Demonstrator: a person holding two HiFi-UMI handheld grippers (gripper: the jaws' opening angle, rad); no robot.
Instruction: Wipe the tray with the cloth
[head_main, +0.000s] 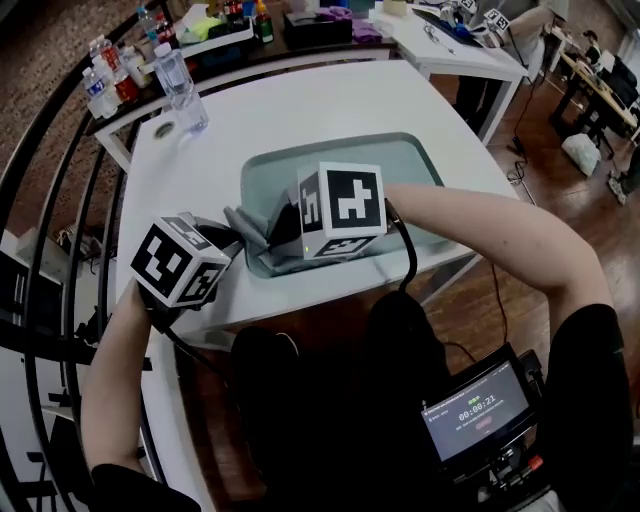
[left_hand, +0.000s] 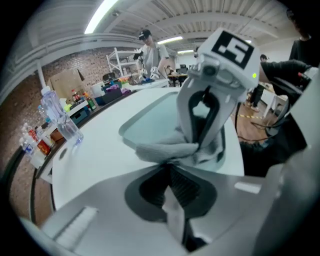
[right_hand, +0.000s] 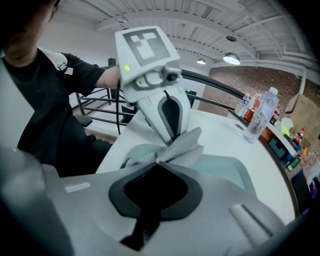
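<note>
Currently my left tool (left_hand: 170, 164) and right tool (right_hand: 156, 163) both clamp the grey cloth (head_main: 256, 236) at the near corner of the tray (head_main: 400, 165); opposing pulls could rip it free or drag the tray.

Monitor (head_main: 478, 410) timer approx 00:00:21, other txt illegible

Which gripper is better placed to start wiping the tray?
Right. The right gripper is shut on the cloth and sits over the tray's near corner. The left gripper also pinches the cloth, but it sits just outside the tray, over the table.
</note>
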